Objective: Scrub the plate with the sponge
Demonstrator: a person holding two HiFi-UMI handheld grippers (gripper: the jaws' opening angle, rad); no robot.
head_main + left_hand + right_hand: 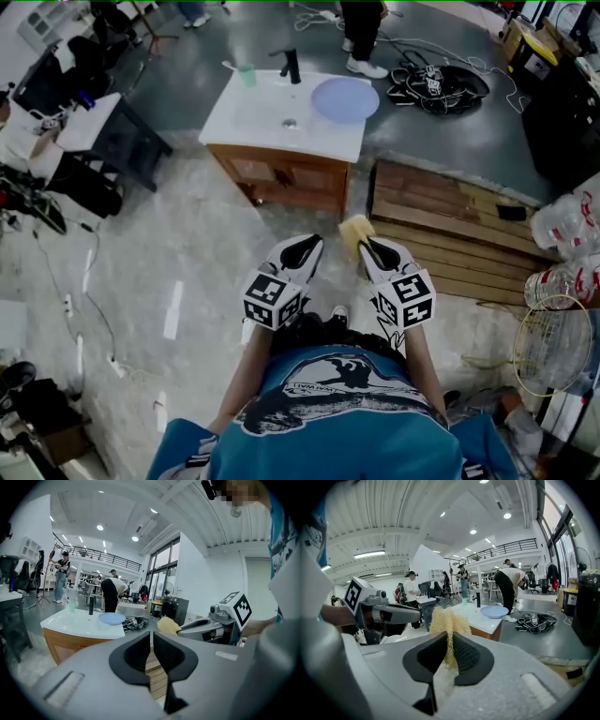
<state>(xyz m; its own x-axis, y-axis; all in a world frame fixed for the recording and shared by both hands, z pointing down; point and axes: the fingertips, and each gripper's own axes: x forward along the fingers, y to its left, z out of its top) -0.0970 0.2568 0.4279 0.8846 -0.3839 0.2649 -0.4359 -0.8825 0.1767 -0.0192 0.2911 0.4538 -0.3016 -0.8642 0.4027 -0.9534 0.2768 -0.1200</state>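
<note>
A light-blue plate (345, 98) lies on the white sink counter (253, 117) several steps ahead of me; it also shows as the plate (111, 618) and the plate (494, 611) in the gripper views. My right gripper (367, 246) (450, 637) is shut on a yellow mesh sponge (355, 232) (446, 620), which sticks out past its jaws. Beside it, my left gripper (305, 246) (151, 634) is held at the same height, its jaws a thin slit apart with nothing between them. Both are far from the plate.
A black faucet (292, 66) and a green cup (247, 75) stand on the counter. A wooden pallet (450, 225) lies to the right, with tangled cables (436, 84) beyond it. A person (361, 33) stands behind the counter. A dark table (112, 131) is at the left.
</note>
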